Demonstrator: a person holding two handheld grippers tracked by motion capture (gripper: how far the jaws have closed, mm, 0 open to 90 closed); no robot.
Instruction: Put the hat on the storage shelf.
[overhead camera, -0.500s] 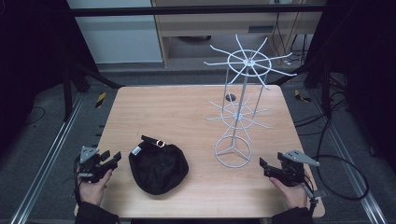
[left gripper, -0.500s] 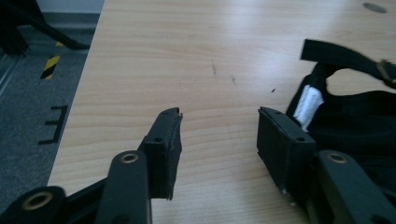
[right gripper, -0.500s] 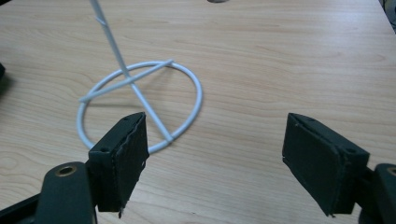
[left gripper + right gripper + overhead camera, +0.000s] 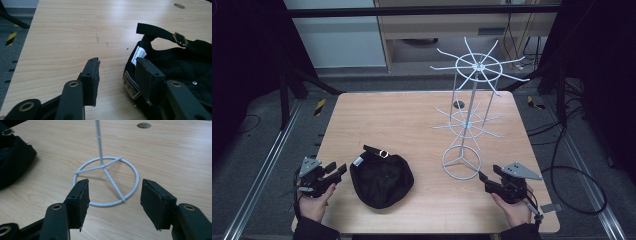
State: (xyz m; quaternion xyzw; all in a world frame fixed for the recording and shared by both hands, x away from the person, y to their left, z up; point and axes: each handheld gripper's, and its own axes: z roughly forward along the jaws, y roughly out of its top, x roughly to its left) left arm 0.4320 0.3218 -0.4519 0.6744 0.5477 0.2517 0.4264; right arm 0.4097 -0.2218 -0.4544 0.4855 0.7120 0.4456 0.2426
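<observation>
Now I'm easing my left gripper (image 4: 334,172), jaws wide and empty, onto the black cap (image 4: 382,180) by its strap; my right gripper (image 4: 486,181), also wide and empty, waits beside the wire rack (image 4: 460,162), right of the cap.

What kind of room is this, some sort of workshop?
Probably a lab recording station: a wooden table ringed by dark frame posts, loose cables on the floor, and a person holding a gripper in each hand.

You are working in a lab-style recording bay: a bare wooden table (image 4: 412,125) sits inside a dark metal frame (image 4: 422,10), with floor rails (image 4: 267,165), hazard tape (image 4: 319,106), loose cables (image 4: 572,170) and plain cabinets (image 4: 437,30) behind it.
</observation>
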